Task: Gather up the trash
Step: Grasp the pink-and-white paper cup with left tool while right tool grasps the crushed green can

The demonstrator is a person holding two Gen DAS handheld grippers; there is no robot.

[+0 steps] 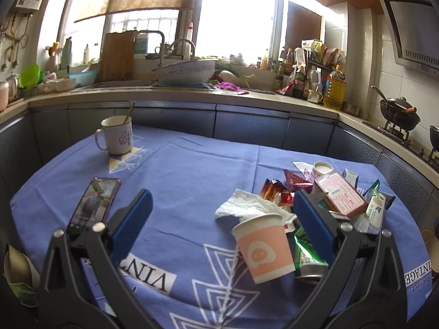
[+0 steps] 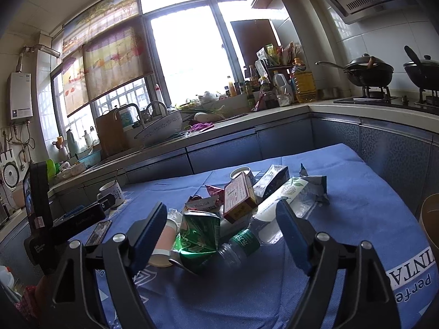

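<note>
Left gripper [image 1: 219, 213] jaws apart over bare blue cloth [image 1: 178, 170], paper cup [image 1: 263, 246] between them toward the right jaw, untouched — right gripper [image 2: 222, 227] spread wide, trash heap [image 2: 238, 200] just ahead, nothing clamped.

Paper cup [image 1: 263, 246] lies between the left gripper's [image 1: 222, 222] spread fingers [image 1: 131, 219].

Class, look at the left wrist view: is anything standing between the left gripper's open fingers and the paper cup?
Nothing visible blocks it. The paper cup already sits between the open fingers of the left gripper, nearer the right-hand one. The crumpled tissue lies just behind it.
</note>
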